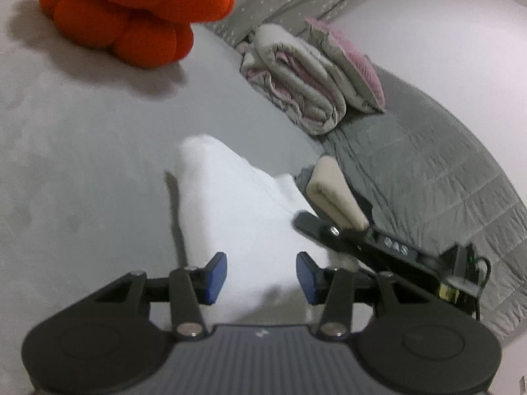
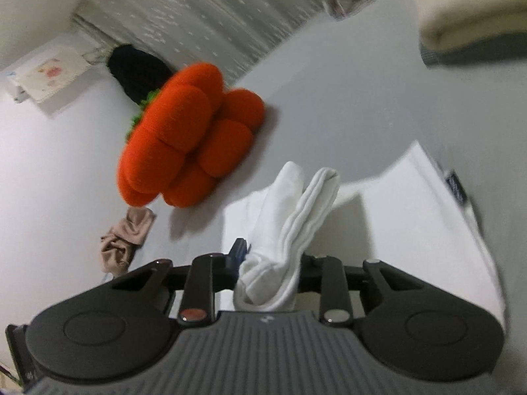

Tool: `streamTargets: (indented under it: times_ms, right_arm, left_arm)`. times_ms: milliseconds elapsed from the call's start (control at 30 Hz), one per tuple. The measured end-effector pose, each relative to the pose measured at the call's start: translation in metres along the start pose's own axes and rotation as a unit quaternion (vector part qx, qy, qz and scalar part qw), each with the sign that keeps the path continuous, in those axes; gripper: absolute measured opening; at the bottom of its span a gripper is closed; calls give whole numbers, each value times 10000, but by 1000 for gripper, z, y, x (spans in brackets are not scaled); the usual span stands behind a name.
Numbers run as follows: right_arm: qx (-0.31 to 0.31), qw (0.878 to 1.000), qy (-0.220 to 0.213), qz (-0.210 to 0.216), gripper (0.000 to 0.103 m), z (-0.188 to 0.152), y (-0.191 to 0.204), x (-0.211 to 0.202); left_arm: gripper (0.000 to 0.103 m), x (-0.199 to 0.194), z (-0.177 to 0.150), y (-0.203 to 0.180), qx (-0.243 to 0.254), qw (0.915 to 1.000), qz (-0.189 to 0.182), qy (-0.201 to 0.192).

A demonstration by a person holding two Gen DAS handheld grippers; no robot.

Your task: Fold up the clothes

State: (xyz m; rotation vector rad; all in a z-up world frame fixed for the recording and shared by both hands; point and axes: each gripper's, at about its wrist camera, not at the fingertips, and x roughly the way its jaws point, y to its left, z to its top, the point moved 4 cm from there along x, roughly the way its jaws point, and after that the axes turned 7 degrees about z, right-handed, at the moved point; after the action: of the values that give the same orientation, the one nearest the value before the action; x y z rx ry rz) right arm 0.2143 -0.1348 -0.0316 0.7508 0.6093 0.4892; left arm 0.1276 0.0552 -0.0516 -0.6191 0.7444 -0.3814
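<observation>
A white garment [image 1: 237,204] lies on the pale grey bed surface [image 1: 82,151], part of it raised into a ridge. My left gripper [image 1: 262,276] stands open low over its near end, and the white cloth shows between its blue pads [image 1: 215,278] without being pinched. My right gripper [image 2: 273,258] is shut on a bunched fold of the same white garment [image 2: 296,217], which stands up from its jaws; the rest of the garment spreads flat to the right. In the left wrist view the right gripper [image 1: 316,227] reaches in at the garment's right edge.
An orange plush cushion [image 1: 131,13] sits at the back left. A rolled grey and pink quilt [image 1: 296,79] and a grey quilted blanket [image 1: 428,177] lie to the right, with a folded beige piece [image 1: 336,194] nearby. A crumpled beige cloth [image 2: 125,240] lies beside the cushion [image 2: 187,138].
</observation>
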Motion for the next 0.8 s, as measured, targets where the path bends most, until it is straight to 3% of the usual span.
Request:
streamTargets:
  times_ms: [367, 433, 633, 800]
  right_arm:
    - [-52, 9995, -302, -121, 30, 7, -14, -29]
    - [-44, 9994, -313, -172, 30, 7, -20, -34]
    - [24, 9992, -246, -320, 30, 7, -37, -41]
    - [16, 9984, 107, -555, 34, 2, -53, -38]
  left_arm:
    - [36, 23, -1, -19, 70, 9997, -136, -180]
    - [29, 31, -3, -26, 139, 9995, -184, -196]
    - [25, 56, -19, -39, 456, 9989, -118, 82]
    - [24, 70, -32, -34, 516, 9982, -84, 299]
